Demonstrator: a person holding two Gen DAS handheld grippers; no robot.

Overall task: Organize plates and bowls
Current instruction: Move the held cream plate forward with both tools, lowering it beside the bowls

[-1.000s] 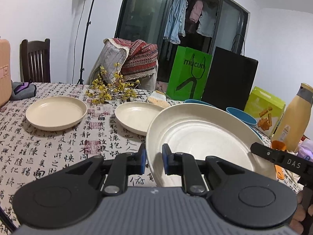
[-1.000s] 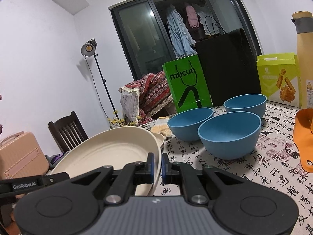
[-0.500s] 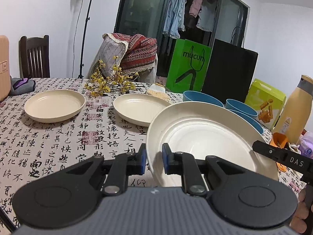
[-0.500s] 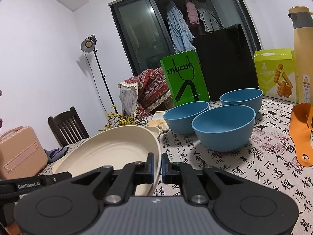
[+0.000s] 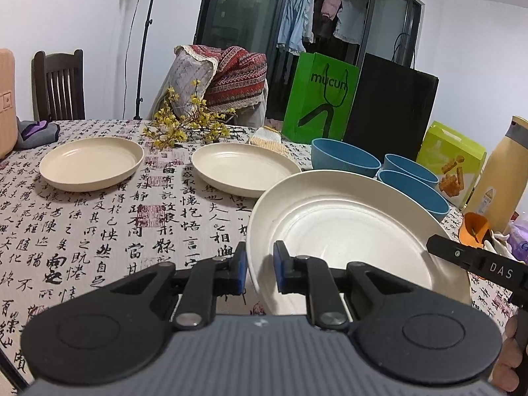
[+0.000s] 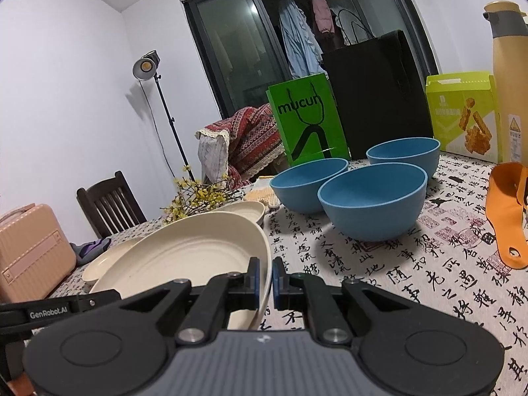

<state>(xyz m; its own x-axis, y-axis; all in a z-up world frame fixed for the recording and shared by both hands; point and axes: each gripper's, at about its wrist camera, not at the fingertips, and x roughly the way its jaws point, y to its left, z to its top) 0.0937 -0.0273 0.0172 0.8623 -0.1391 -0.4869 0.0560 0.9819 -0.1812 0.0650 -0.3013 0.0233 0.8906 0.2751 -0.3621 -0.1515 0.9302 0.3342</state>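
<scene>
Both claws held one cream plate (image 5: 346, 227) by its rim, lifted and tilted above the table (image 5: 99, 231). The left claw (image 5: 259, 272) was clamped on the rim at 9 o'clock, the right claw (image 6: 265, 280) at 3 o'clock. Two more plates (image 5: 90, 163) lay flat at 11 o'clock, and three blue bowls (image 6: 373, 204) sat close together at 1 o'clock.

Open tablecloth (image 5: 99, 231) is left free at near left; passage ahead is blocked by two cream plates (image 5: 244, 168); right side is crowded by three blue bowls (image 6: 373, 204).
</scene>
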